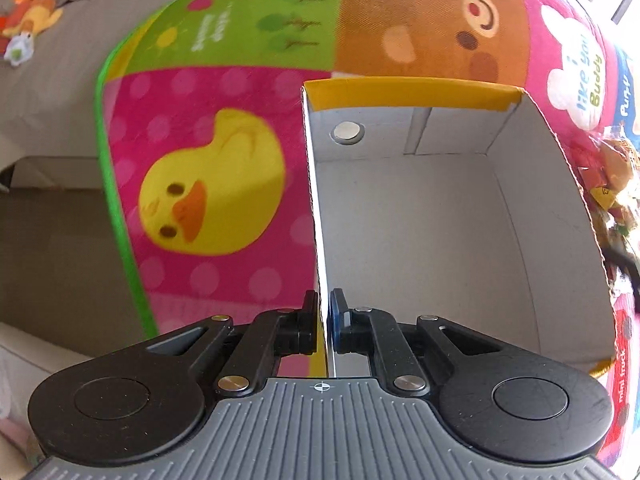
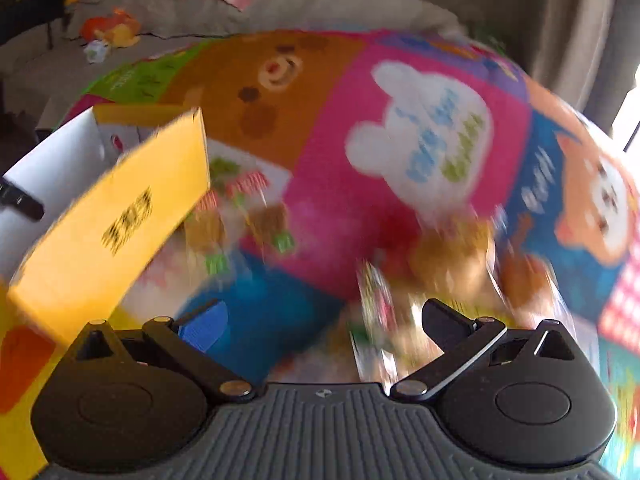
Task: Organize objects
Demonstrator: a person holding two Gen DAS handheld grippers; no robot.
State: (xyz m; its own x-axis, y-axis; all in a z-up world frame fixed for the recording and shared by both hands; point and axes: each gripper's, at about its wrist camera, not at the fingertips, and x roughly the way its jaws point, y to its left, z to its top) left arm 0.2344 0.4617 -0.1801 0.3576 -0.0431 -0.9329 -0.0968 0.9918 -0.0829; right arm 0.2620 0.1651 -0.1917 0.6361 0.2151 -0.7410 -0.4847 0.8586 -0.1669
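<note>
A bright cartoon play mat point(image 1: 208, 184) covers the floor. On it, the left gripper point(image 1: 324, 320) pinches the near wall of one open cardboard box point(image 1: 420, 216), light and stiff, best held by that rim. The right gripper point(image 2: 320, 320) hangs spread wide over blurred snack packets point(image 2: 380, 292) beside the box, perhaps several, light and crinkly.

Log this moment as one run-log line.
left gripper: shut on box wall | right gripper: open, above snack packets | box: empty

Motion blur smears the wrapped toys point(image 2: 440, 264) ahead of the right gripper point(image 2: 324, 320) — their shapes unreadable; the box flap's print point(image 2: 128, 220) is illegible.
</note>
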